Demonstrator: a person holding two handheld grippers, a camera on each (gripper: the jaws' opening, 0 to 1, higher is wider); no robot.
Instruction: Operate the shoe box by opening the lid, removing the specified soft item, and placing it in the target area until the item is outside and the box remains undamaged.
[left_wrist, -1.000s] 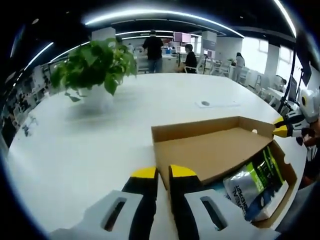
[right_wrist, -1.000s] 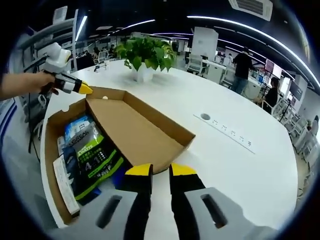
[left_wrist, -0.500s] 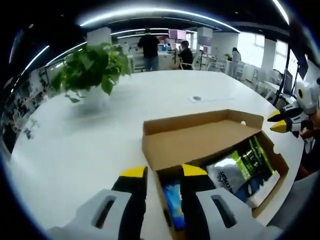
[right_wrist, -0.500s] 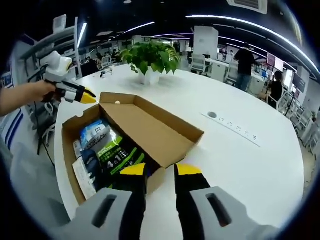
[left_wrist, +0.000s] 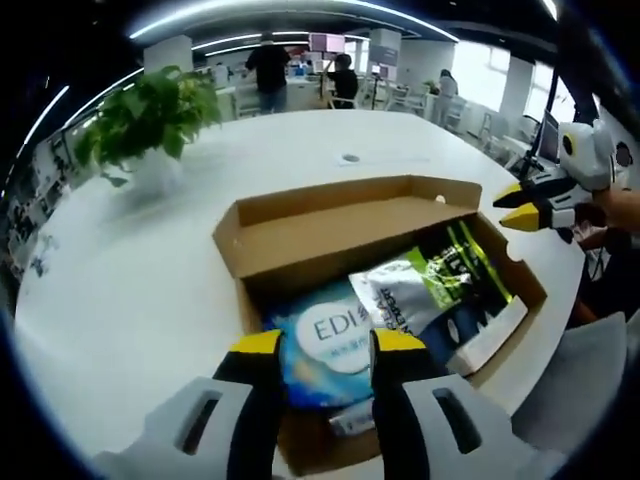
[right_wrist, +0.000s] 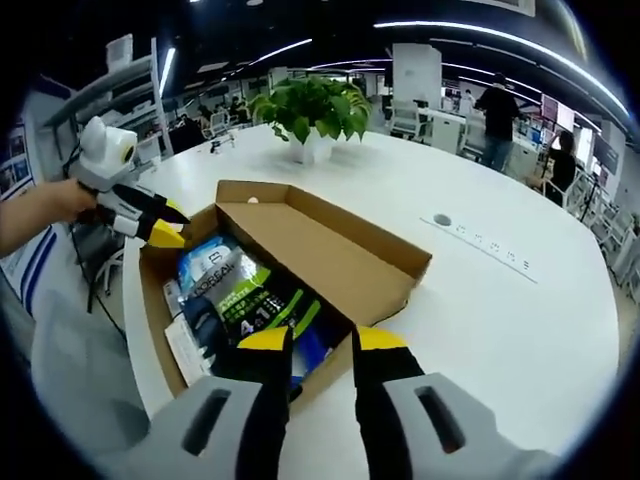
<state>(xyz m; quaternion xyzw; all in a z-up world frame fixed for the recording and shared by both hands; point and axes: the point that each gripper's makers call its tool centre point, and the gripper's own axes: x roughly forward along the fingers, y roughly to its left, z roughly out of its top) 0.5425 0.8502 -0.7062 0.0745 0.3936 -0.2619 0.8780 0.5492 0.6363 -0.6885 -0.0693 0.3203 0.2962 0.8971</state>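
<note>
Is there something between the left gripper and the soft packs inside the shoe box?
Nothing visible. The lid is swung back, the packs lie uncovered in the shoe box, and the left gripper hangs open just above them.

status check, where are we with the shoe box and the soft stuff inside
Both hand-held grippers open, empty: left, right. Shoe box lid up, soft packs inside. Nothing in the way.

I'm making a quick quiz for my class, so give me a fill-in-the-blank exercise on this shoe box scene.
1. The shoe box has its lid ____.
2. The box stands on a ____ table.
3. Beyond the box stands a potted ____ in a white pot.
4. The round packet marked EDI is ____ in colour.

Missing words: open; white; plant; blue
</note>
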